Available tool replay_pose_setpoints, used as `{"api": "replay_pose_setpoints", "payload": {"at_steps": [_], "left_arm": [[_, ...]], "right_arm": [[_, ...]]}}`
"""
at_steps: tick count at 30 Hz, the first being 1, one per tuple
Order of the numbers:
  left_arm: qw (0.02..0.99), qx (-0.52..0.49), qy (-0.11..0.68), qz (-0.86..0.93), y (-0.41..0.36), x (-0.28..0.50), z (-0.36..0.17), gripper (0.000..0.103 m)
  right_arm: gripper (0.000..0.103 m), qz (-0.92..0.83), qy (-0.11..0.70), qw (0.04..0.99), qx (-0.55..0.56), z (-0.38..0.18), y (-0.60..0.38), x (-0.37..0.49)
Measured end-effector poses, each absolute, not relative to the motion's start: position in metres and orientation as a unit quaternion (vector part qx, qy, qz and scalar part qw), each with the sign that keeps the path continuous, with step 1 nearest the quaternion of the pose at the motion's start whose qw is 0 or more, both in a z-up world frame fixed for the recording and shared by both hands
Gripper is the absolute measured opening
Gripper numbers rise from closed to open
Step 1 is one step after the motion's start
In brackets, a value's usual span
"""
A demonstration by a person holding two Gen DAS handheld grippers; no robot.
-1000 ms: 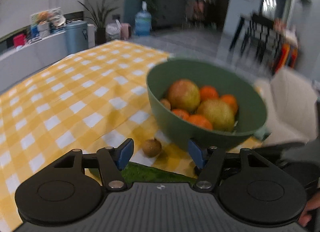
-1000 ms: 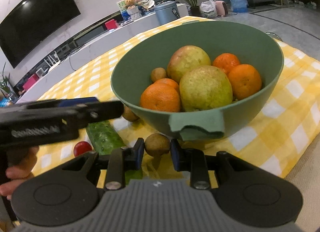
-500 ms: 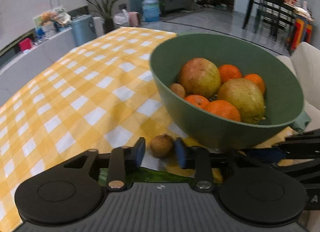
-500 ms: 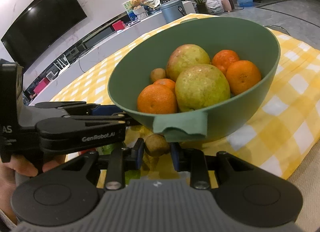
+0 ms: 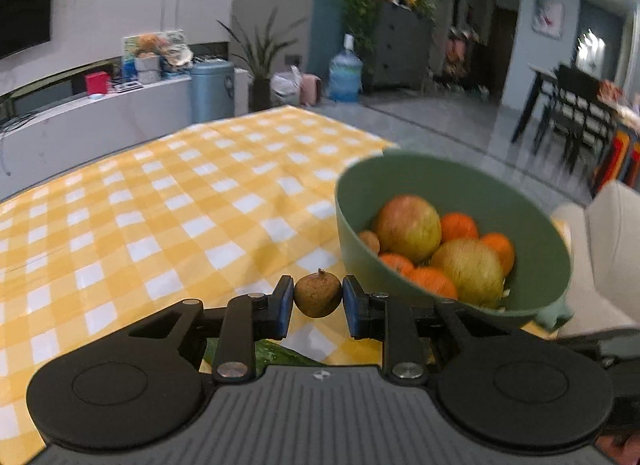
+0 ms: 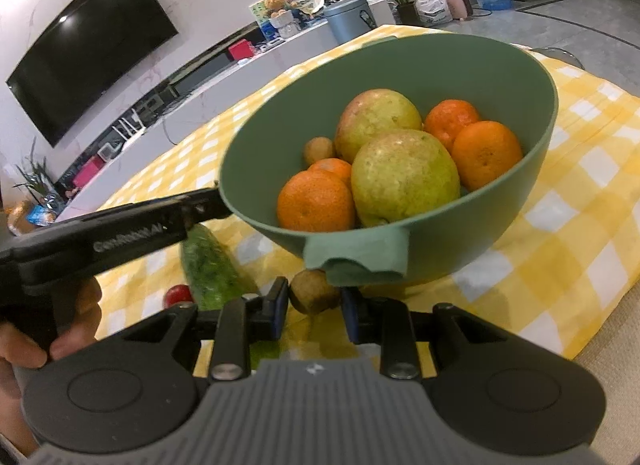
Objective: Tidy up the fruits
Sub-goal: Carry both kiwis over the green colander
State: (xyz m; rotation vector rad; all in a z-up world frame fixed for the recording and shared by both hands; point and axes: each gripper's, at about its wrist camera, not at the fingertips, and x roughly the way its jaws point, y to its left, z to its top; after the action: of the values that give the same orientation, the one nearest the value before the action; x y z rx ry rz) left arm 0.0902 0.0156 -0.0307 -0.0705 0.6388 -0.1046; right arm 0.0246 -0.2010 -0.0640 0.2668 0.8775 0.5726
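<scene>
Left wrist view
Left tongs: the left tongs (image 5: 318, 300) are clamped on a small brown fruit (image 5: 318, 293), both blue pads pressed to its sides, and it is lifted clear of the checked cloth.
Where the fruit is: just beside the green bowl (image 5: 408, 173), on its left, below rim height and near the bench's near edge.
Doing it well: I'd raise it above the rim first, carry it over the gap by the small brown fruit already inside, and only then ease the tongs apart; the grip is on the widest part, so a gentle squeeze should do.
Bowl contents: two large yellow-green fruits with a red blush, several oranges (image 5: 459, 225) and one small brown fruit against the left wall.

Right wrist view
Right tongs: the right tongs (image 6: 314, 303) bracket a second small brown fruit (image 6: 313, 291) lying on the cloth under the bowl's handle tab (image 6: 356, 257); the pads look a little off its sides, so probably not gripping yet, though the angle is poor.
Bowl here: the same fruit, heaped toward the near wall.
Beside the bowl: a cucumber (image 6: 208, 265) and a small red fruit (image 6: 179, 293) lie on the cloth toward the near edge, outside any container.
Caution: the other gripper's body passes close to the bowl's left rim, so a bump could shift it.
</scene>
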Motion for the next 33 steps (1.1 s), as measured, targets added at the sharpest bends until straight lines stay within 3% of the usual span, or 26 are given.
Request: {"api": "replay_pose_setpoints", "payload": {"at_steps": [11,19,29,33], "left_arm": [[0.952,-0.122,0.282,0.001,0.032,0.071,0.003,0.03],[0.949,-0.154,0.274,-0.001,0.032,0.064,0.014,0.03],[0.916,-0.289,0.255,-0.109,0.021,0.072,0.004,0.03],[0.916,-0.272,0.269,-0.119,0.007,0.08,-0.001,0.03]], "right_arm": [[0.025,0.33,0.396,0.84,0.171,-0.036,-0.202,0.014],[0.025,0.375,0.372,0.805,0.27,-0.014,-0.227,0.014],[0.025,0.258,0.292,0.879,0.275,0.025,-0.301,0.01],[0.025,0.249,0.305,0.88,0.264,0.023,-0.308,0.016]]}}
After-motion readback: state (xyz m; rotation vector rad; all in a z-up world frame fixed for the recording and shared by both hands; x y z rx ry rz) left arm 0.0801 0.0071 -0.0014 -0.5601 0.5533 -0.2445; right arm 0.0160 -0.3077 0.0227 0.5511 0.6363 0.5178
